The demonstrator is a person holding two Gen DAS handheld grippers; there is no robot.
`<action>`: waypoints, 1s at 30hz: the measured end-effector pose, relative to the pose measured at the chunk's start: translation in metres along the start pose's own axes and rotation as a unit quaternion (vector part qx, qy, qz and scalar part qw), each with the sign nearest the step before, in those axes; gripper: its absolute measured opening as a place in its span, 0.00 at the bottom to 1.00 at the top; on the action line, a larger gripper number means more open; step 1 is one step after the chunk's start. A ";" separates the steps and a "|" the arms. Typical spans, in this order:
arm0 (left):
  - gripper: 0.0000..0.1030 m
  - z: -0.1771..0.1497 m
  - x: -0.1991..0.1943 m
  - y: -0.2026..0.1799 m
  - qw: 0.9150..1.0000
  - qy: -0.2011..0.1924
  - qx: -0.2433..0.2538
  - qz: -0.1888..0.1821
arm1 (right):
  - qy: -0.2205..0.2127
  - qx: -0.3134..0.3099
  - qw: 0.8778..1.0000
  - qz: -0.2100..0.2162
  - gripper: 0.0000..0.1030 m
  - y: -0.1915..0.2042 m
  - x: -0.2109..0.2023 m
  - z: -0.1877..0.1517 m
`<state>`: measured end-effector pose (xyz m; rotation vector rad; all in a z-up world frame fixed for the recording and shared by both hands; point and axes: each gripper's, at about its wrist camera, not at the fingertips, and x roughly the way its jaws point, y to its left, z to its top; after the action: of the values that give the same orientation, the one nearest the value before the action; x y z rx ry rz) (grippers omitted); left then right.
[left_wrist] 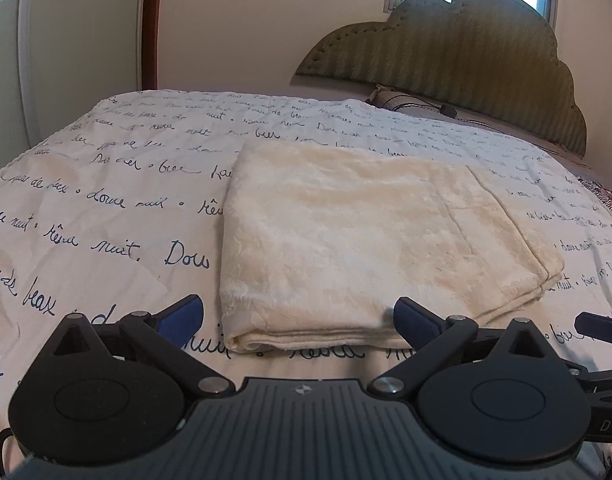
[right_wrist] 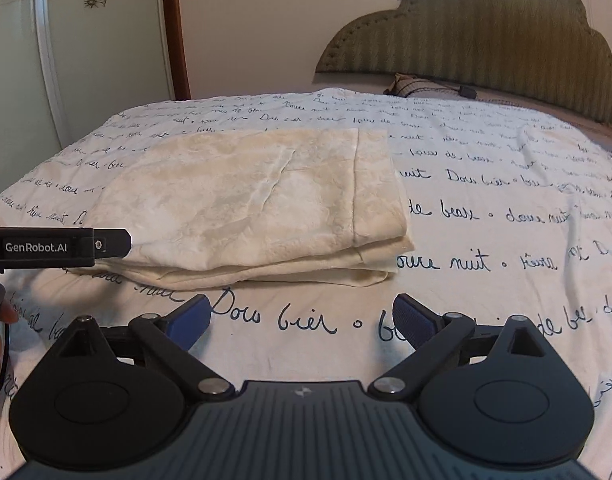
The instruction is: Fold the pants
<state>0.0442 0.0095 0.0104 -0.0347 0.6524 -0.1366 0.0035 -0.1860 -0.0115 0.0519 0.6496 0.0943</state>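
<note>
The cream pants (left_wrist: 370,236) lie folded into a flat rectangle on the bed; they also show in the right wrist view (right_wrist: 245,208). My left gripper (left_wrist: 297,320) is open and empty, just in front of the pants' near folded edge, its right blue pad close to that edge. My right gripper (right_wrist: 301,320) is open and empty over the bedspread, a little short of the pants' near right corner. The left gripper's finger (right_wrist: 105,244) shows at the left of the right wrist view, by the pants' near left edge. The right gripper's fingertip (left_wrist: 598,328) shows at the right of the left wrist view.
A white bedspread with dark handwriting (left_wrist: 105,200) covers the bed. A green padded headboard (left_wrist: 458,60) stands at the far right, with a small pillow and a black cable (left_wrist: 446,110) below it. A wall, door frame and sockets are behind.
</note>
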 end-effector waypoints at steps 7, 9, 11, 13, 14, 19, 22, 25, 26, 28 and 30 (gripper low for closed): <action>1.00 -0.014 -0.009 0.003 1.000 0.008 0.008 0.007 | -0.001 0.007 1.000 0.002 0.96 0.005 -0.007 -0.004; 1.00 -0.018 -0.009 0.005 1.000 0.014 0.006 0.009 | 0.002 0.009 1.000 -0.003 0.96 0.008 -0.007 -0.007; 1.00 -0.022 -0.009 0.007 1.000 0.017 0.006 0.010 | 0.004 0.009 1.000 -0.003 0.96 0.011 -0.007 -0.010; 1.00 -0.025 -0.010 0.008 1.000 0.019 0.008 0.012 | 0.004 0.008 1.000 -0.001 0.96 0.013 -0.005 -0.013; 1.00 -0.026 -0.011 0.008 1.000 0.019 0.011 0.012 | 0.006 0.008 1.000 -0.003 0.96 0.015 -0.004 -0.015; 1.00 -0.032 -0.012 0.007 0.999 0.024 0.020 0.016 | 0.012 0.000 1.000 -0.014 0.96 0.018 0.001 -0.024; 1.00 -0.035 -0.012 0.006 0.999 0.025 0.025 0.019 | 0.007 0.001 1.000 -0.017 0.98 0.018 0.000 -0.026; 1.00 -0.038 -0.011 0.005 0.999 0.023 0.032 0.021 | 0.005 0.005 1.000 -0.024 1.00 0.016 0.001 -0.028; 1.00 -0.039 -0.011 0.005 0.999 0.023 0.033 0.022 | 0.004 0.005 1.000 -0.023 1.00 0.016 0.001 -0.028; 1.00 -0.041 -0.011 0.004 0.999 0.020 0.037 0.024 | 0.003 0.005 1.000 -0.024 1.00 0.016 0.001 -0.029; 1.00 -0.043 -0.010 0.002 0.999 0.018 0.040 0.027 | 0.004 0.002 1.000 -0.026 1.00 0.017 0.003 -0.029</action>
<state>0.0104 0.0136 -0.0173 0.0622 0.6819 -0.1117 -0.0133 -0.1679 -0.0353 0.0392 0.6595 0.0435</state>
